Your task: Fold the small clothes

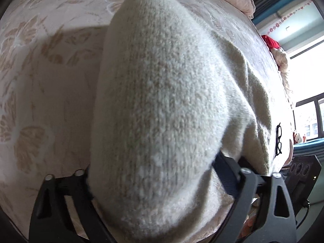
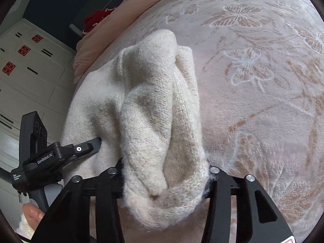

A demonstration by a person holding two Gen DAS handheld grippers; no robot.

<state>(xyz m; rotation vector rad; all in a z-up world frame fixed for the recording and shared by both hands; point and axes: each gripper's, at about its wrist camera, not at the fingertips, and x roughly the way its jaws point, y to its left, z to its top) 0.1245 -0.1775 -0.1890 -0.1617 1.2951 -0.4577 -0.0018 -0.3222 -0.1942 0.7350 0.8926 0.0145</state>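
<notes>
A cream knit garment (image 1: 162,101) lies bunched on the bed, and a thick fold of it rises toward both cameras. In the left wrist view the fold fills the whole gap of my left gripper (image 1: 154,172). The jaws stand wide and the fabric bulges against both pads. In the right wrist view my right gripper (image 2: 166,176) is shut on a gathered ridge of the same garment (image 2: 151,111), with fluff squeezed out at its right pad. One finger (image 2: 91,144) of the left gripper lies on the knit to the left. Its other finger is hidden behind the fold.
The garment rests on a pale bedspread (image 2: 263,81) with a butterfly pattern. Black glasses (image 1: 279,139) lie near the bed's right edge. A pink quilt (image 2: 95,50) and a red cloth (image 2: 97,20) sit at the head. White cabinets (image 2: 30,70) stand beyond, and a hand (image 2: 32,212) shows low left.
</notes>
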